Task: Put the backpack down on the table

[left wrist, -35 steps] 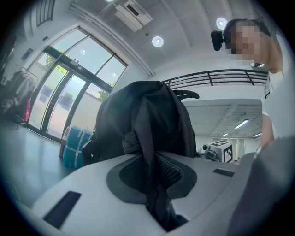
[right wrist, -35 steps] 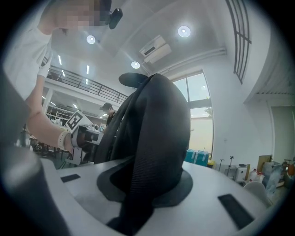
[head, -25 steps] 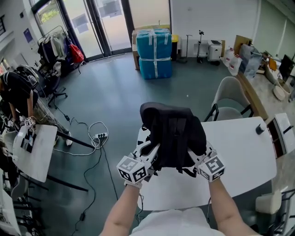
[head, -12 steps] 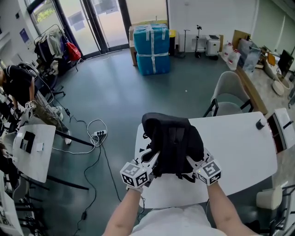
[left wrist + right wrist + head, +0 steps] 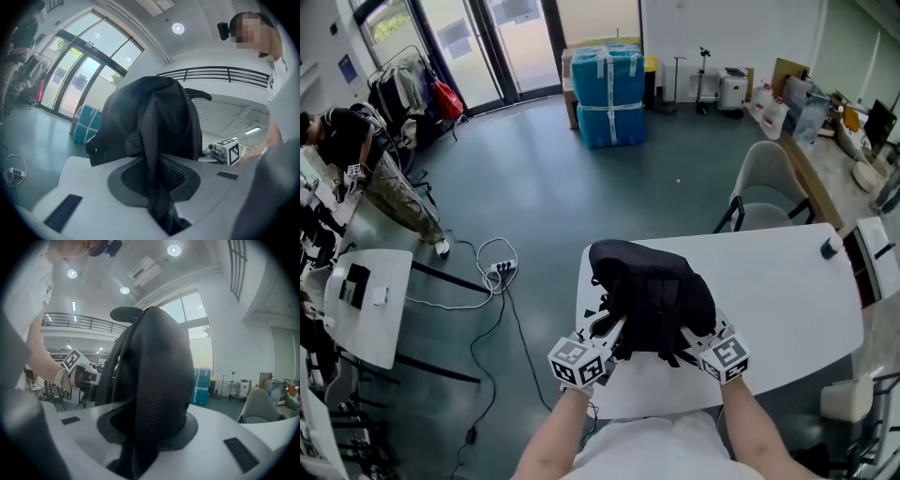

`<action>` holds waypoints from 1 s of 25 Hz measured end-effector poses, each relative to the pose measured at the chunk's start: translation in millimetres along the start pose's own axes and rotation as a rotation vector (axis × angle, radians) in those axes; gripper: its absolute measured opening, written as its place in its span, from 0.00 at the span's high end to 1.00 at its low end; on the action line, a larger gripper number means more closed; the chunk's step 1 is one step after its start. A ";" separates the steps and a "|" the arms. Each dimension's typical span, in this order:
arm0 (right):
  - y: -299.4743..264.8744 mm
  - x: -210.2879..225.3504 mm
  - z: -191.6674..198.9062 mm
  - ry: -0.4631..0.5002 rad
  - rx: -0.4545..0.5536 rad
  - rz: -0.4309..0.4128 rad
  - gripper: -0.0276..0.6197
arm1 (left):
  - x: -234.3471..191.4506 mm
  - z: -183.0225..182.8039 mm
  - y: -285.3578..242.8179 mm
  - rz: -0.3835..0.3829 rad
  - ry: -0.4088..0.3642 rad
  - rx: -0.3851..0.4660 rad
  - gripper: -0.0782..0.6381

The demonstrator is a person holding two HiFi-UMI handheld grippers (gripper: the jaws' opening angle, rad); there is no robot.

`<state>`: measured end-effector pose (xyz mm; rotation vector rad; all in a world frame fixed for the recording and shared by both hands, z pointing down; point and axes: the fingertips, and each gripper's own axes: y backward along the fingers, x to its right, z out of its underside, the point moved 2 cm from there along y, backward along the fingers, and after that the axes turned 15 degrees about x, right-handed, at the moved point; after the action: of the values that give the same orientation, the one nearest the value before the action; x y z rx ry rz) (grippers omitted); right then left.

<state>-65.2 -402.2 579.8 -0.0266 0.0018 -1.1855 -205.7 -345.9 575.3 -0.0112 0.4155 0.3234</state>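
Black backpack [image 5: 652, 295] upright over near left part of white table [image 5: 778, 300], contact with the top not discernible; left gripper [image 5: 609, 333] jaws clamped on one shoulder strap, right gripper [image 5: 689, 333] jaws, just been opening, with the other strap pressed between them.

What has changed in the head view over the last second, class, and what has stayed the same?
The black fabric backpack has sunk toward the white table, carried by the left gripper and the right gripper. The right gripper's jaws have just been opening slightly, a strap still between them. Both grippers still hold the backpack's straps; the grey chair stays put.
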 end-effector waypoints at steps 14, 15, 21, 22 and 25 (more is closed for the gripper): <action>12.4 -15.8 12.2 -0.013 -0.002 0.020 0.75 | 5.0 13.4 17.2 -0.011 -0.016 -0.009 0.79; 12.9 -16.4 12.8 -0.014 -0.003 0.020 0.75 | 5.1 14.0 17.8 -0.013 -0.016 -0.009 0.79; 18.4 -16.3 13.9 -0.014 -0.008 0.021 0.74 | 9.5 17.0 18.8 -0.026 -0.023 -0.008 0.79; 18.7 -16.5 13.2 -0.015 -0.009 0.021 0.74 | 10.0 16.7 19.2 -0.029 -0.023 -0.007 0.78; 19.4 -18.0 13.8 -0.019 -0.010 0.022 0.72 | 10.1 17.8 21.4 -0.036 -0.020 -0.003 0.78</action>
<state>-53.8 -378.0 593.0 -0.0465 -0.0087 -1.1627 -196.7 -321.2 588.8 -0.0185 0.3948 0.2880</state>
